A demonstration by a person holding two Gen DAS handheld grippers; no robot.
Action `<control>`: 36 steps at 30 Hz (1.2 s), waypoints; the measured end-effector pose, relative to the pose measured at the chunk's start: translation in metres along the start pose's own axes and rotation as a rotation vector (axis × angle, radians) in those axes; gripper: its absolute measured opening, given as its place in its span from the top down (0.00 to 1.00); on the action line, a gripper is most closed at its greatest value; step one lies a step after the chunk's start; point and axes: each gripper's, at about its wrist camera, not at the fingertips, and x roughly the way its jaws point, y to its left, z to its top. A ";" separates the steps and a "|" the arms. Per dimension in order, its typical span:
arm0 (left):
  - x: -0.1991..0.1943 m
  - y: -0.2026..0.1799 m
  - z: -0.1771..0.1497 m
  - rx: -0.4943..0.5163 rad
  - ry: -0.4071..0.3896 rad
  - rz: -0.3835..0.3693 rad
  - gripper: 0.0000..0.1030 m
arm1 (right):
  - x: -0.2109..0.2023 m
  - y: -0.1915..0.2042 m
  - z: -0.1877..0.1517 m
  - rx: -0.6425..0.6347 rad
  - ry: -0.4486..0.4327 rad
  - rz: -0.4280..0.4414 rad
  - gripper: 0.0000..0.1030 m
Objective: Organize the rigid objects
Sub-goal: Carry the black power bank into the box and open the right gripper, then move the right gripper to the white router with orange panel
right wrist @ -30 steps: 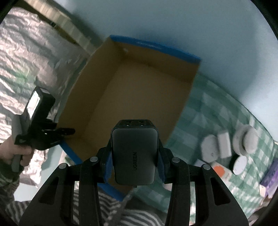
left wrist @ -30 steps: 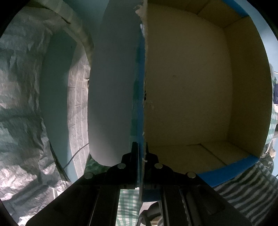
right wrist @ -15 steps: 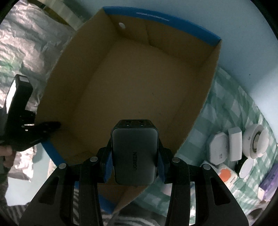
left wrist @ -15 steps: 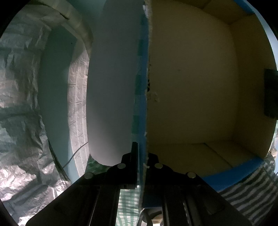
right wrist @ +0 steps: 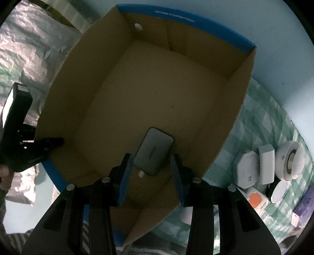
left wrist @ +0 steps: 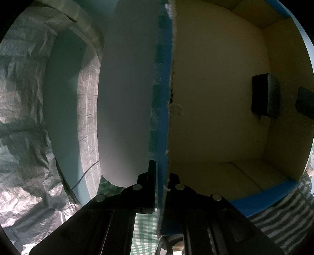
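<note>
A cardboard box (right wrist: 206,43) with blue rims stands open on the green checked cloth. My right gripper (right wrist: 150,162) is open over the box's near end. A grey charger (right wrist: 155,150) lies loose below its fingers inside the box, apart from both pads. The charger also shows in the left wrist view (left wrist: 265,96), with the right gripper's tip (left wrist: 306,104) beside it. My left gripper (left wrist: 161,176) is shut on the box's left wall (left wrist: 166,98), one finger on each side. It shows in the right wrist view (right wrist: 47,143) at the box's left rim.
White round and boxy devices (right wrist: 265,164), an orange-marked packet (right wrist: 255,198) and a purple box (right wrist: 304,204) lie on the cloth to the right of the box. Crinkled silver foil (left wrist: 23,98) covers the left side. A pale blue wall (right wrist: 255,17) stands behind the box.
My right gripper has opened and let go of the grey charger, which now lies in the box. The right gripper moved forward over the box. My left gripper keeps its hold on the wall.
</note>
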 end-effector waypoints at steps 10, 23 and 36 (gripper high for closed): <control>0.000 -0.001 0.000 -0.009 0.005 0.002 0.95 | -0.031 0.000 -0.007 -0.052 -0.079 0.055 0.29; -0.004 -0.005 -0.001 -0.014 0.004 0.010 0.95 | -0.081 -0.070 -0.037 -0.037 -0.146 -0.002 0.24; -0.010 -0.006 -0.006 -0.026 0.008 0.033 0.95 | -0.055 -0.148 -0.084 -0.159 -0.023 -0.107 0.24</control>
